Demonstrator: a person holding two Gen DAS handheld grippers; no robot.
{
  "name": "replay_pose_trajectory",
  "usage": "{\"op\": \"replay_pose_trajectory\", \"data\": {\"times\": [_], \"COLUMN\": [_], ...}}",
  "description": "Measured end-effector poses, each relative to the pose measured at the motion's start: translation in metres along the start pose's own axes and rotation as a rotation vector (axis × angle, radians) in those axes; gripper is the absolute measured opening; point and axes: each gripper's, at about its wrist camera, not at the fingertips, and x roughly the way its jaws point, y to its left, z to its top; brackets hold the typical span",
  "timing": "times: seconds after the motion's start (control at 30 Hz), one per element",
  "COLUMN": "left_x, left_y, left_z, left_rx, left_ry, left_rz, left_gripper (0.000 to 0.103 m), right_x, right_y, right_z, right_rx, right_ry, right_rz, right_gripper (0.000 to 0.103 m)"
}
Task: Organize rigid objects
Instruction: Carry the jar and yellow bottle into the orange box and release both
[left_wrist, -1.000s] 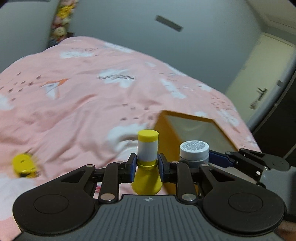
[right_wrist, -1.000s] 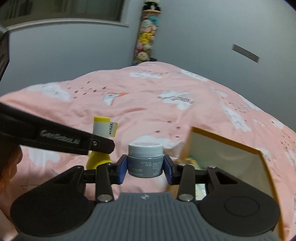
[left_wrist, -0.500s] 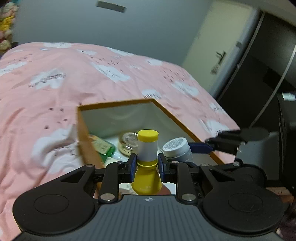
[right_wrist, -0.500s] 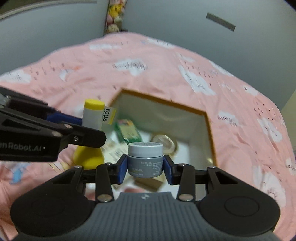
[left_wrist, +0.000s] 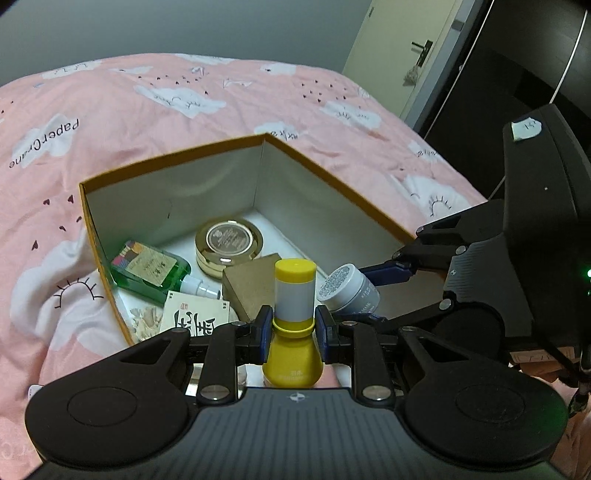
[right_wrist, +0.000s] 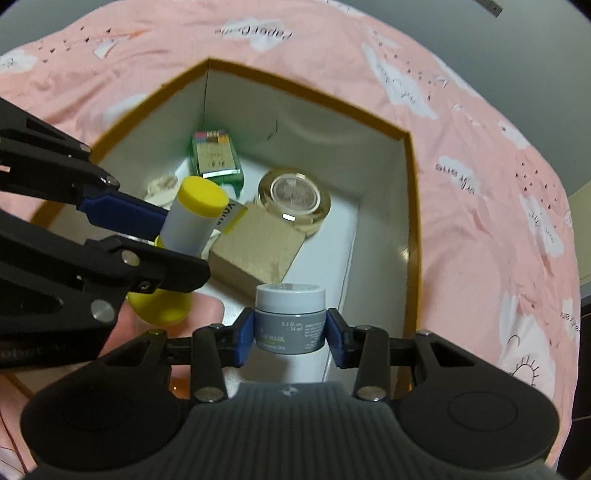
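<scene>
Both hand-held grippers over open orange-rimmed cardboard box (left_wrist: 170, 158): left hand-held gripper (left_wrist: 293, 334) pinches upright yellow-capped bottle (left_wrist: 294, 295), right hand-held gripper (right_wrist: 290, 334) pinches grey jar (right_wrist: 290, 319), box floor directly below.

— What sort of place is this?

— A bedroom in a home. Nearly the whole left wrist view is a bed under a pink duvet (left_wrist: 155, 110) printed with white clouds, small suns and the words "Paper Crane".

— Anything besides the bedding?

— At the upper right of that view stands a cream door (left_wrist: 399, 55) with a dark lever handle (left_wrist: 421, 48), and right of it a tall dark wardrobe front (left_wrist: 517, 74). A plain grey wall (left_wrist: 166, 26) runs across the top.

— And on the bed?

— An open box (right_wrist: 410, 206) with orange edges, holding toiletries: a green bottle (right_wrist: 216, 157) and a gold round tin (right_wrist: 295, 197).
</scene>
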Motion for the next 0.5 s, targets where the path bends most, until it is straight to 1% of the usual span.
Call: {"op": "replay_pose_trajectory", "data": {"times": [0.23, 0.37, 0.4, 0.47, 0.5], "left_x": [0.007, 0.008, 0.009, 0.010, 0.010], "left_y": [0.000, -0.002, -0.003, -0.005, -0.006], "left_z": [-0.001, 0.000, 0.001, 0.001, 0.001], "left_rx": [0.011, 0.022, 0.025, 0.030, 0.032], "left_ry": [0.015, 0.018, 0.018, 0.014, 0.014], "left_rz": [0.007, 0.008, 0.004, -0.008, -0.017], "left_gripper": [0.027, 0.027, 0.027, 0.027, 0.027], "right_x": [0.015, 0.017, 0.017, 0.014, 0.012], "right_y": [0.006, 0.009, 0.009, 0.011, 0.013], "right_z": [-0.002, -0.003, -0.003, -0.003, -0.003], "right_rx": [-0.052, -0.078, -0.084, -0.096, -0.105], "right_ry": [0.055, 0.062, 0.062, 0.049, 0.040], "right_rz": [0.005, -0.006, -0.007, -0.013, -0.021], "right_gripper": [0.040, 0.040, 0.042, 0.050, 0.052]}}
